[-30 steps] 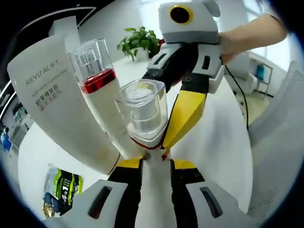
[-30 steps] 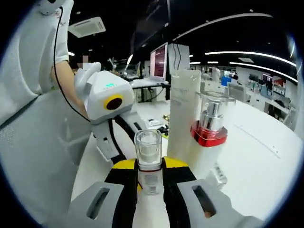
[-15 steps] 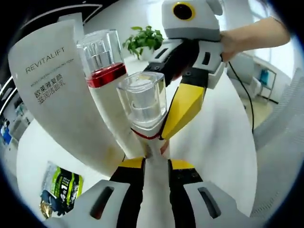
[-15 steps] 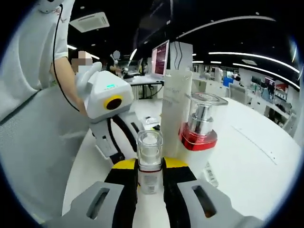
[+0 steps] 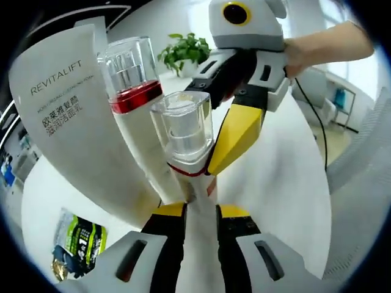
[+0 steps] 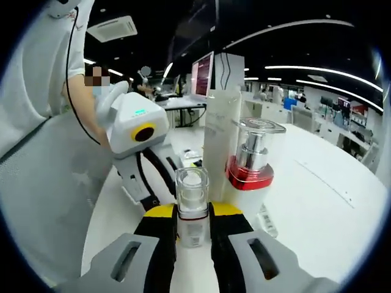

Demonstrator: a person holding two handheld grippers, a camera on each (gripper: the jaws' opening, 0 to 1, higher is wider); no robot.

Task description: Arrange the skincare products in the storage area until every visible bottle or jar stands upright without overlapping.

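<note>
Clear plastic caps the small pump bottle [image 6: 192, 204], which stands at lower centre of the right gripper view, pinched between the jaws of your right gripper [image 6: 193, 235]. In the left gripper view, the same small pump bottle [image 5: 183, 137] rises at centre, and your left gripper [image 5: 194, 223] has its jaws pressed against its lower body. Just behind it, a taller pump bottle with a red collar [image 6: 252, 168] stands upright on the white worktop [image 6: 317, 207]. Beyond that, a white tube marked REVITALIFT [image 5: 67, 116] stands at upper left of the frame. A green-printed sachet [image 5: 79, 244] lies flat at lower left. A potted plant [image 5: 183, 52] stands far off.
</note>
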